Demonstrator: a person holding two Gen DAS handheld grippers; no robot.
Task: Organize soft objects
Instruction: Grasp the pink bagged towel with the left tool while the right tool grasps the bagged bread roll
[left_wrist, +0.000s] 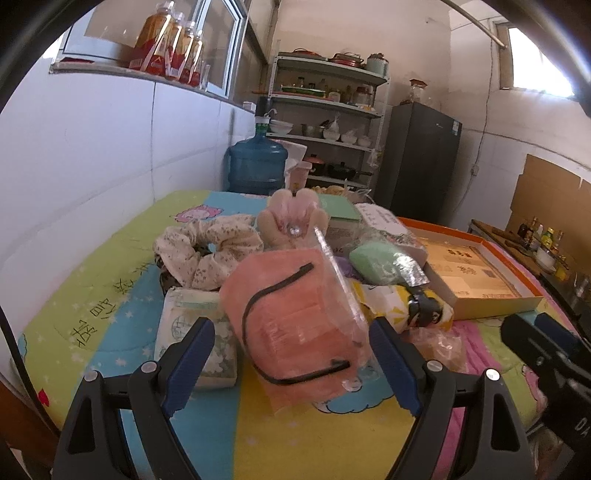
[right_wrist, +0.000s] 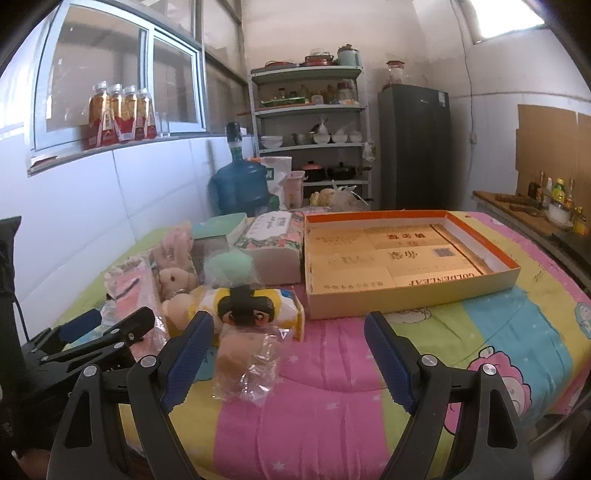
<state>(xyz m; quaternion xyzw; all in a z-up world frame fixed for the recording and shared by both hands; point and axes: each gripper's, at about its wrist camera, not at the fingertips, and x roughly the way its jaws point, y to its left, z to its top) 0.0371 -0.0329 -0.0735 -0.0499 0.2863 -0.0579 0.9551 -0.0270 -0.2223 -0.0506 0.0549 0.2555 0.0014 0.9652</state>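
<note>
Colourful quilt (right_wrist: 332, 387), plush rabbit (right_wrist: 177, 280) half hidden

Daylight is admitted through a high window (left_wrist: 532, 55) at upper right, which is blown out to white. The scene is evenly and softly lit. Strong fisheye curvature and dark vignetting are seen at the edges. Glare is shown on clear plastic wrap (right_wrist: 255, 373); foreground detail is slightly blurred.

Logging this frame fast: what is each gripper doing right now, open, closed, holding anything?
Left gripper: open, fingers either side of the bagged pink face masks, not clamped.
Right gripper: open, holding nothing; a small plastic bag lies between its fingers.
</note>
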